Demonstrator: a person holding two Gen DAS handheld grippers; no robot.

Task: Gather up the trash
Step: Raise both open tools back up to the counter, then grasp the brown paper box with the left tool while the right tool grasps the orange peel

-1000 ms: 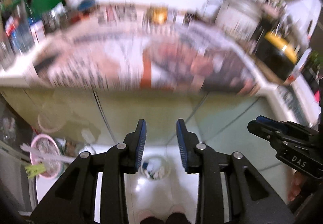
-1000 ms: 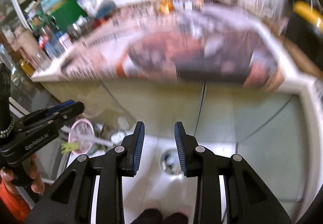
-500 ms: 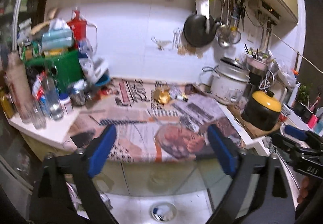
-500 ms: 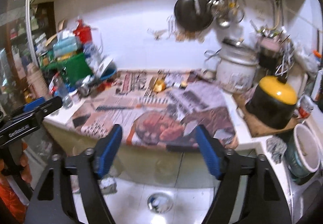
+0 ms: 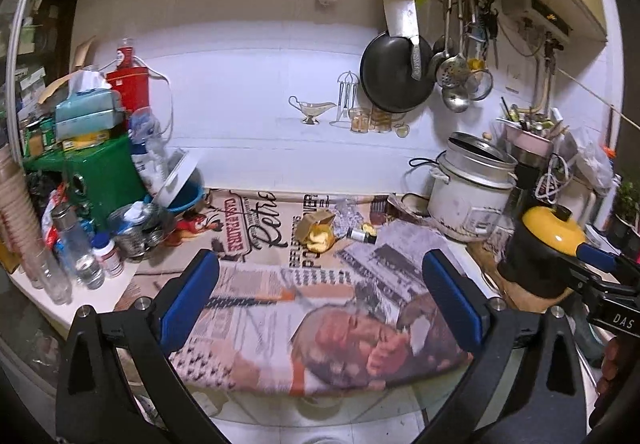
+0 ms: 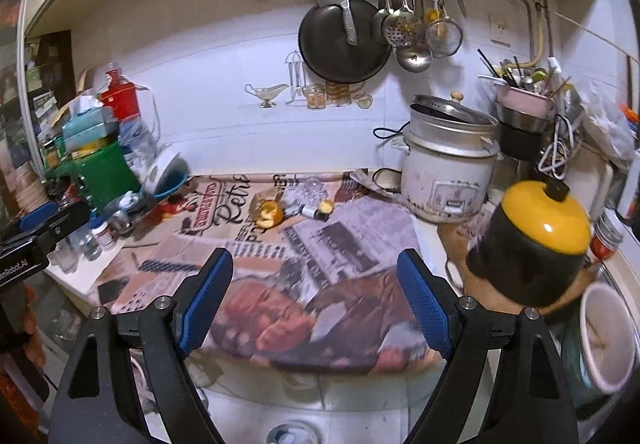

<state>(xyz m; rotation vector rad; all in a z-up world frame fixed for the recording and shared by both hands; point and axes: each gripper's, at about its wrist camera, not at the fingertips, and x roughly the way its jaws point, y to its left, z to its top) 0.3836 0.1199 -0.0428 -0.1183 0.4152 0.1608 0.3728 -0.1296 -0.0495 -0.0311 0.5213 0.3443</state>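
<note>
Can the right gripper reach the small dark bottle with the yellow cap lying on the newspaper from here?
Probably yes. The right gripper is open and empty, and the small dark bottle with the yellow cap lies straight ahead across bare newspaper, with nothing between them.

Crumpled golden wrapper [image 5: 318,231] [image 6: 267,211], small dark bottle [image 5: 362,234] [image 6: 316,210] on its side, on newspaper
</note>
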